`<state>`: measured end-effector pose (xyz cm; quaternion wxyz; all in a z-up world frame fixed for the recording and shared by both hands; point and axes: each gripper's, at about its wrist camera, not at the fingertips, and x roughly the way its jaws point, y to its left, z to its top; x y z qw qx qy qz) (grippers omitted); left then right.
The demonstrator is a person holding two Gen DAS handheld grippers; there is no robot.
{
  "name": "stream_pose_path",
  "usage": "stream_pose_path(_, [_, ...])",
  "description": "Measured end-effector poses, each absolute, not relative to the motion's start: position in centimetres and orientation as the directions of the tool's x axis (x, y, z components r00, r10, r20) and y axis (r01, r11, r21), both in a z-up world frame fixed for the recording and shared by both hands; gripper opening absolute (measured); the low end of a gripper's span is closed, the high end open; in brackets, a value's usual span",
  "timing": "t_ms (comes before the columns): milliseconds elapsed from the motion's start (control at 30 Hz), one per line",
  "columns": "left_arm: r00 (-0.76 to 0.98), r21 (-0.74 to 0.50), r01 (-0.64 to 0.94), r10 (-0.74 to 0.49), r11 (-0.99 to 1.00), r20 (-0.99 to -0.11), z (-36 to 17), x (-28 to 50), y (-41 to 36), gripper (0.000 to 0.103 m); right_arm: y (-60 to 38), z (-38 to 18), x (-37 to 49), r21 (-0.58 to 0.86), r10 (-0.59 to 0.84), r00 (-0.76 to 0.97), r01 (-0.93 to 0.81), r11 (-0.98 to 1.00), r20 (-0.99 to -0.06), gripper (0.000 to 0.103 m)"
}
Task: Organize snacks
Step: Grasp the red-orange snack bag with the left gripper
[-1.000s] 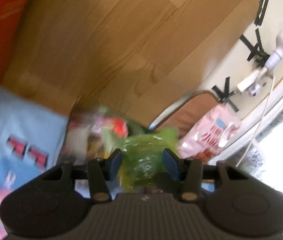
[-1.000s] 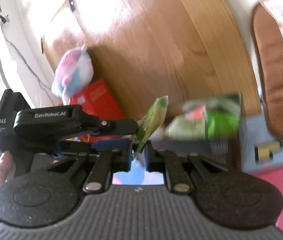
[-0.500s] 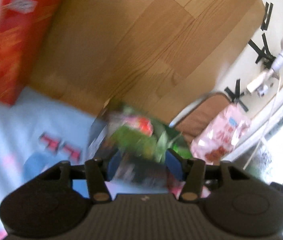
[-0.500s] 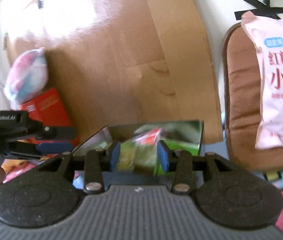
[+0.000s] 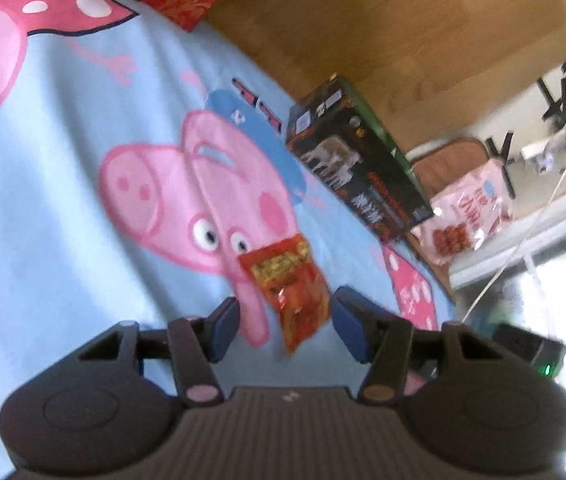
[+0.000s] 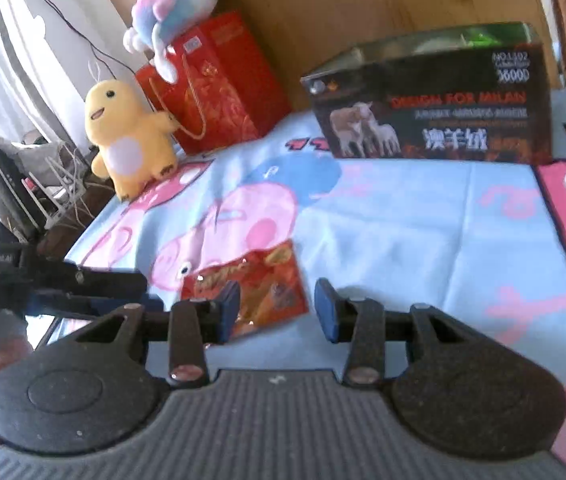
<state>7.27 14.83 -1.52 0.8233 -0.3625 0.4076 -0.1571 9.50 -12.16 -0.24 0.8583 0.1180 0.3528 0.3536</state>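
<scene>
Small red foil snack packet (image 5: 291,284), crinkled and glossy: lies flat on the light-blue blanket printed with a pink cartoon pig (image 5: 63,160), loose, just ahead of both grippers and well short of the box.

Left gripper (image 5: 287,320): points down at the packet, partly open and closing, with the packet framed between its blue pads but untouched by either pad; holds nothing. Looks like a line-up for a pinch across the packet's narrow width, since a flat pouch offers little else to grab.

Right gripper (image 6: 278,308): also partly open and empty; hovers over the same packet (image 6: 259,284), whose lower corner sits behind its left pad. Probably there to steady or lift an edge, though only one grasp seems needed.

Further back on the blanket (image 6: 423,220): dark rectangular cardboard box with sheep pictures (image 6: 435,108), open at the top with green wrappers showing inside, so likely the collecting place for the snacks. Stands near the blanket's far edge, within easy reach.

Beyond the box: pink snack bag (image 5: 467,216) on a brown cushion, not yet gathered.
</scene>
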Motion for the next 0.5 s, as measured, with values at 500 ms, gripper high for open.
stream_pose_path(500, [0.606,-0.729,-0.020,-0.572,0.684,-0.553,-1.8,12.1,11.4,0.020,-11.6,-0.7,7.6,0.343,0.671,0.536,-0.588,0.732,-0.513,0.056])
